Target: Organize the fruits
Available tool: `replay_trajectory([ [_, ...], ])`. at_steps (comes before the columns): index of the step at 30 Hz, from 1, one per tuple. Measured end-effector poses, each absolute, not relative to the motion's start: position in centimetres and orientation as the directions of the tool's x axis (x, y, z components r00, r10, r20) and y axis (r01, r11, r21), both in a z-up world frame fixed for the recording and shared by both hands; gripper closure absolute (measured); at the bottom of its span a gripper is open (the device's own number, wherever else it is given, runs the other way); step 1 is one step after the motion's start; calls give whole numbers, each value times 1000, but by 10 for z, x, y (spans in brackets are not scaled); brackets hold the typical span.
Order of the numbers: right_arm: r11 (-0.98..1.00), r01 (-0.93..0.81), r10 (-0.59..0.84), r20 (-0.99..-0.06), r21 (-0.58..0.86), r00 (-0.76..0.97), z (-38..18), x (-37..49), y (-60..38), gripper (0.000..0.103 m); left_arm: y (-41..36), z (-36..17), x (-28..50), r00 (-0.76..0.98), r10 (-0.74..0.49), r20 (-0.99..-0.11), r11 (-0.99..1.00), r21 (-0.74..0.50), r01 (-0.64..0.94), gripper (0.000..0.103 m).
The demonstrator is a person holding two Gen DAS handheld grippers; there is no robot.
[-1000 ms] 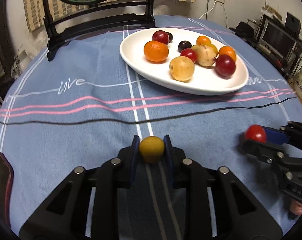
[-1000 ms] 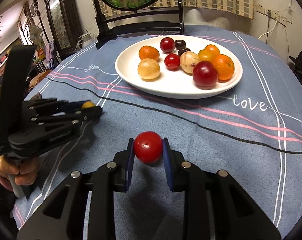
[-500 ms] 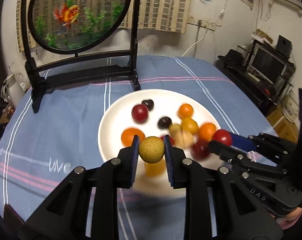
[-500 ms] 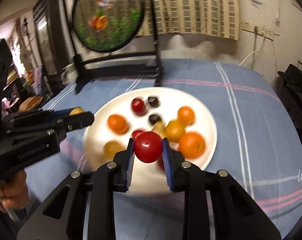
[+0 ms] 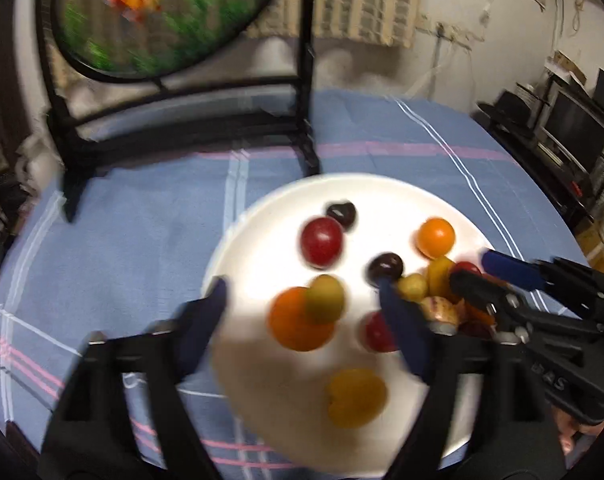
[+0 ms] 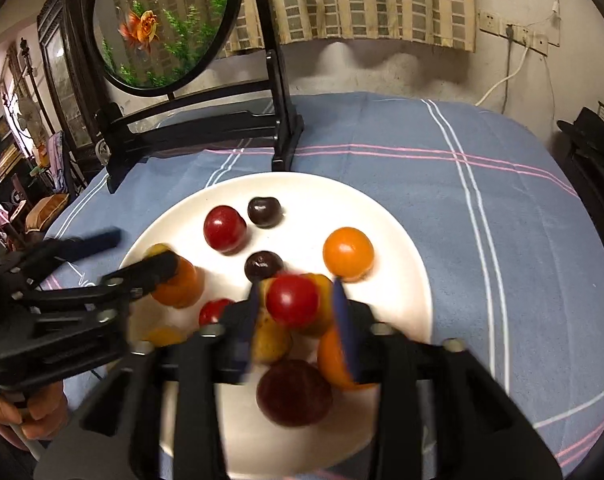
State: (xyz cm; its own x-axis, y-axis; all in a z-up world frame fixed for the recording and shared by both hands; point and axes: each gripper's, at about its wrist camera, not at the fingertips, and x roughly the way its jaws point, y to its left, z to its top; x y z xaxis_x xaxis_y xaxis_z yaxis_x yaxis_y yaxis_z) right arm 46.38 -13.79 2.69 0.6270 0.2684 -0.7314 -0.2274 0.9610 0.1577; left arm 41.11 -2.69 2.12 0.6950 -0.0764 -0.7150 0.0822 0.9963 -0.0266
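Left wrist view shows the change most clearly: half a second ago your left gripper [image 5: 302,320] was clenched on the yellow-green fruit [image 5: 325,298], and now its jaws stand wide apart. That fruit sits blurred between them, free of both pads, over the orange fruit [image 5: 298,322] near the centre of the white plate [image 5: 381,192]. I judge it is just dropping onto the plate, so this piece is almost delivered.

Your right gripper [image 6: 298,306] has also begun to release. In the right wrist view its blue pads stand a little away from the red cherry tomato [image 6: 293,299], which before was pinched tight. The tomato hangs over the crowded pile at about 5 o'clock of the plate, above a dark red plum [image 6: 294,394]. Whether it touches one pad I cannot tell, because of blur.

Both grippers came up from the blue tablecloth [image 6: 501,208] on the worktop and now point down at the plate from 6 o'clock, side by side, left one at 9 o'clock of the right. The fish screen [image 6: 162,24] stands behind at 12 o'clock. I think both fruits may roll after landing, so wait before you withdraw.
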Motion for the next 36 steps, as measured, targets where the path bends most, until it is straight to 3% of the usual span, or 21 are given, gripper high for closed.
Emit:
replay_trajectory([
  [3,960,-240,269,-703,142,658,41,438,-140,43,-22,35,387,712,-67,-699,996,-1,93,12],
  [5,958,-266,265,-685,107,679,53,412,-139,34,-18,43,366,725,-65,-685,996,6,94,8],
  [7,953,-285,279,-650,99,707,64,385,-140,2,-15,49,337,739,-59,-671,995,19,96,5],
  [10,951,-304,282,-585,64,761,77,341,-144,1,-11,53,299,750,-46,-659,995,37,94,4],
  [18,944,-328,244,-602,-32,761,61,275,-153,1,-3,39,222,754,-18,-657,996,54,71,2],
  [29,953,-296,270,-606,59,748,37,260,-180,1,2,8,214,733,-6,-680,997,52,56,2],
  [36,948,-317,257,-618,13,743,32,255,-170,1,4,8,212,733,-10,-680,997,45,55,2],
])
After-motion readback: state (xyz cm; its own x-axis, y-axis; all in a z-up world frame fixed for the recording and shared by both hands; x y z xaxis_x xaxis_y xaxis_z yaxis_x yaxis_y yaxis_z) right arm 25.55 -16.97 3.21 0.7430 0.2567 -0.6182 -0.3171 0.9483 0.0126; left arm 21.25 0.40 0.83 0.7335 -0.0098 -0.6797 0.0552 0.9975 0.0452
